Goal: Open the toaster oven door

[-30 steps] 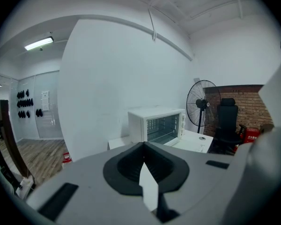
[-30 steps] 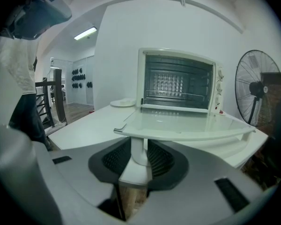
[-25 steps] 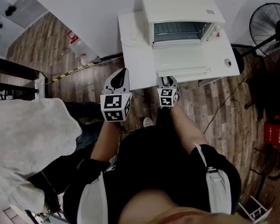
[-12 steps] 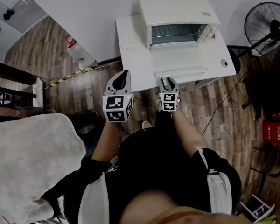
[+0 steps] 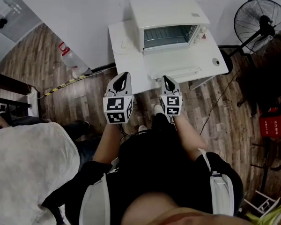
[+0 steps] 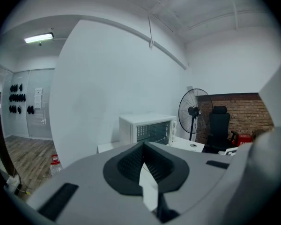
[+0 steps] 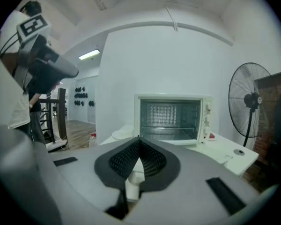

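Note:
A white toaster oven (image 5: 168, 13) stands at the back of a white table (image 5: 124, 55). Its door (image 5: 171, 68) is folded down flat, and the dark inside with its rack shows. My right gripper (image 5: 167, 80) is at the table's front edge, just short of the door's handle, shut with nothing in it. My left gripper (image 5: 123, 75) hovers further left, over the table's front edge, also shut and empty. In the right gripper view the open oven (image 7: 173, 118) lies straight ahead beyond the gripper (image 7: 139, 138). In the left gripper view the oven (image 6: 147, 128) is ahead beyond the gripper (image 6: 143, 144).
A standing fan (image 5: 260, 20) is right of the table, with a red object (image 5: 271, 125) on the wood floor near it. A water bottle (image 5: 70, 57) sits on the floor to the left. A small round thing (image 5: 216, 62) lies on the table's right end.
The right gripper has come back a little from the lowered door's front edge. The left gripper stays at the table's front edge. The head view has shifted, so the oven sits further left.

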A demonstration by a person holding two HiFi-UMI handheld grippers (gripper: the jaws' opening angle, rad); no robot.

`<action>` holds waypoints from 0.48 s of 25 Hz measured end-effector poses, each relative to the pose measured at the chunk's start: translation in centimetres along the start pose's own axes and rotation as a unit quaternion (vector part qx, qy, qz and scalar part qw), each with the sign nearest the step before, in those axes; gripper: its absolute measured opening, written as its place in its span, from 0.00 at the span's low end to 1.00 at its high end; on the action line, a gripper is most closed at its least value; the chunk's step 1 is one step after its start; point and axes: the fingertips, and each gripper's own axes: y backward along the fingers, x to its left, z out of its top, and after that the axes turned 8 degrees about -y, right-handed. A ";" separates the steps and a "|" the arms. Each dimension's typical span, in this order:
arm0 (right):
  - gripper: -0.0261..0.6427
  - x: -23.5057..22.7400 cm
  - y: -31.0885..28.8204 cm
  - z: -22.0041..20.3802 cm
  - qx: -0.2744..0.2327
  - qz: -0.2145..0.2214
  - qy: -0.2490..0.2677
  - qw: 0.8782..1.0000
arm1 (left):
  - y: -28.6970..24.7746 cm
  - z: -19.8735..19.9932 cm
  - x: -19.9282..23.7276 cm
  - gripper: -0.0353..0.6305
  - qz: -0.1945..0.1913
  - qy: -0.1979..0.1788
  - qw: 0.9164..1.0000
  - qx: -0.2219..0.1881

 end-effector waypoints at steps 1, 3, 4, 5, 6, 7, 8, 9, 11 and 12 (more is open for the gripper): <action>0.04 0.0 0.3 1.6 -0.013 -0.003 -0.006 1.000 | 0.1 0.2 0.0 0.07 -0.001 0.000 1.000 -0.003; 0.04 -0.1 0.9 4.8 -0.036 -0.008 -0.016 0.999 | 0.3 0.6 0.0 0.07 -0.002 -0.001 1.000 -0.011; 0.04 -0.2 1.3 6.4 -0.047 -0.008 -0.020 0.999 | 0.4 0.8 -0.1 0.07 -0.002 -0.001 1.000 -0.014; 0.04 -0.2 1.6 8.0 -0.058 -0.007 -0.023 0.998 | 0.4 1.1 -0.1 0.07 -0.001 -0.002 1.000 -0.018; 0.04 -0.1 2.0 9.5 -0.068 -0.004 -0.026 0.997 | 0.4 1.3 -0.1 0.07 -0.001 -0.002 1.000 -0.022; 0.04 0.0 2.4 11.0 -0.078 -0.001 -0.029 0.997 | 0.5 1.6 -0.1 0.07 0.000 -0.003 1.000 -0.025; 0.04 0.1 2.8 12.4 -0.086 0.001 -0.031 0.996 | 0.5 1.9 -0.1 0.07 0.000 -0.004 1.000 -0.029; 0.04 0.2 3.2 13.7 -0.094 0.002 -0.031 0.995 | 0.5 2.1 -0.1 0.07 0.001 -0.005 0.999 -0.033; 0.04 0.3 4.0 15.9 -0.107 0.003 -0.030 0.994 | 0.6 2.7 -0.2 0.07 0.001 -0.007 0.999 -0.040; 0.04 0.2 4.3 16.7 -0.112 0.001 -0.028 0.993 | 0.7 3.0 -0.3 0.07 0.001 -0.008 0.999 -0.043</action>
